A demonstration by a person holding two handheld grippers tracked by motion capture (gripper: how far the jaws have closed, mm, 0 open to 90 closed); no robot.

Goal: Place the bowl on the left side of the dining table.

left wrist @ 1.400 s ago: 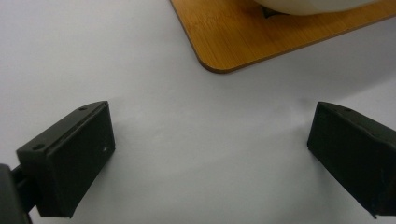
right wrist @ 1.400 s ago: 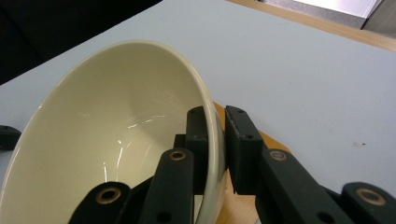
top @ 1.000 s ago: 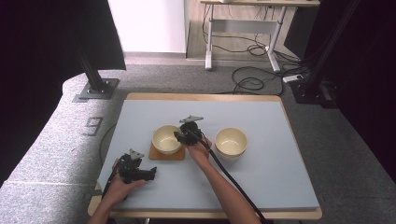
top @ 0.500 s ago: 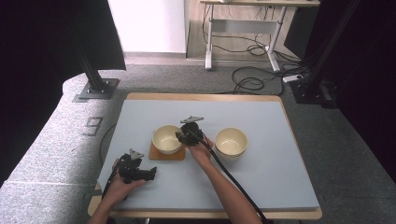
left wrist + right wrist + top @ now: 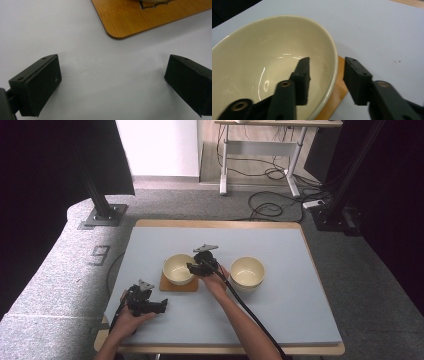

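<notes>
Tabletop (image 5: 280, 310): pale blue-grey surface with a wooden edge, filling the lower middle of the high view. Grey carpet around it; a desk frame with cables at the top of that frame.

Two cream bowls sit near the middle of the tabletop. The left bowl (image 5: 178, 268) stands on a square wooden mat (image 5: 172, 285), just left of frame centre. The right bowl (image 5: 247, 271) stands directly on the tabletop, right of centre, apart from the first bowl, with the right hand between them.

Right tool (image 5: 196, 268): held at the right-hand rim of the left bowl, forearm and black cable running down to the bottom edge of the high view. In the right gripper view the bowl (image 5: 269, 67) takes up the left and centre; the tool (image 5: 327, 80) straddles its rim, one jaw inside the bowl, the other outside over the mat (image 5: 334, 100). Jaws have just been opening; a gap shows between each pad and the bowl wall, so the rim lies between them but is not pinched.

Left tool (image 5: 159, 306): lower left of the high view, lying low over bare tabletop, below and left of the mat. In the left gripper view the tool (image 5: 112, 82) stands wide, nothing between the jaws; a rounded corner of the mat (image 5: 130, 20) sits at top centre.
</notes>
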